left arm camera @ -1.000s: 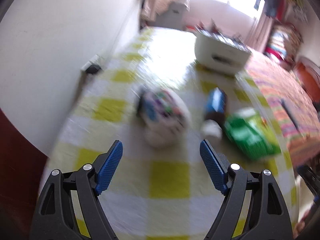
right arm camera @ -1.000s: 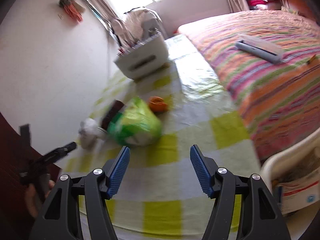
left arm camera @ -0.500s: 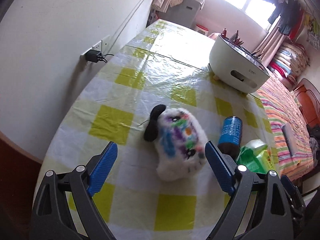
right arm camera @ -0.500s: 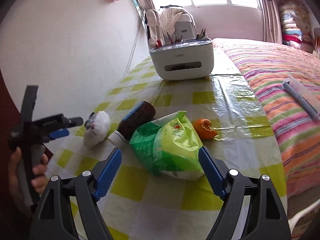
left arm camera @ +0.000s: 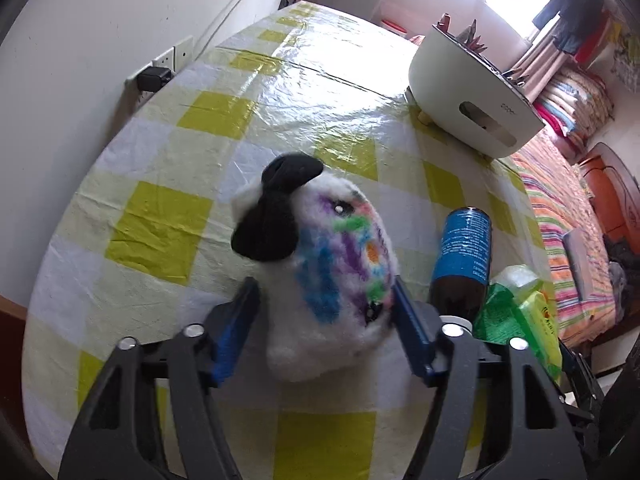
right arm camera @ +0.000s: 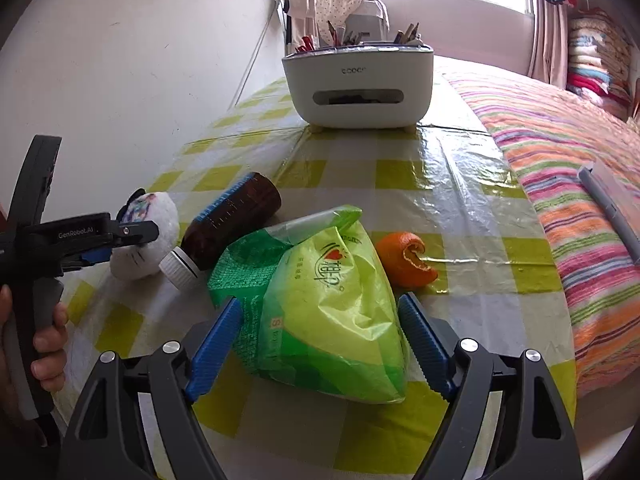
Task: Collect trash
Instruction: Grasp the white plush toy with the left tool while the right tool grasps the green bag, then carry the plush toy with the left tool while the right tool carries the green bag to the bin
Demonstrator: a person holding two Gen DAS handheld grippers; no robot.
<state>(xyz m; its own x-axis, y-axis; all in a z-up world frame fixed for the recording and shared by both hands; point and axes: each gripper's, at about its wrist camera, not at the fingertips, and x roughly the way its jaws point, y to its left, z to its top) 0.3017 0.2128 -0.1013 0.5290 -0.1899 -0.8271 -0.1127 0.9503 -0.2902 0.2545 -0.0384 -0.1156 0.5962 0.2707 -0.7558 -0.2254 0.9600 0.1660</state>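
Observation:
A white plush toy (left arm camera: 336,272) with black ears and coloured marks lies on the yellow-checked table (left arm camera: 240,128). My left gripper (left arm camera: 326,312) is open, its blue fingers either side of the toy; the right finger touches it. A green tissue pack (right arm camera: 332,312) lies between the open fingers of my right gripper (right arm camera: 320,332). A brown bottle (right arm camera: 232,224) with a white cap lies left of the pack. An orange peel (right arm camera: 408,256) lies to the pack's right. The left gripper (right arm camera: 120,240) and the toy (right arm camera: 156,224) also show in the right wrist view.
A white organiser box (right arm camera: 360,84) with pens stands at the table's far end. A bed with a striped cover (right arm camera: 560,168) runs along the right. A wall socket with a plug (left arm camera: 154,78) sits at the left wall. The bottle (left arm camera: 460,264) lies right of the toy.
Both grippers have moved forward. The left fingers now flank the plush toy and have narrowed. The right fingers now flank the green pack.

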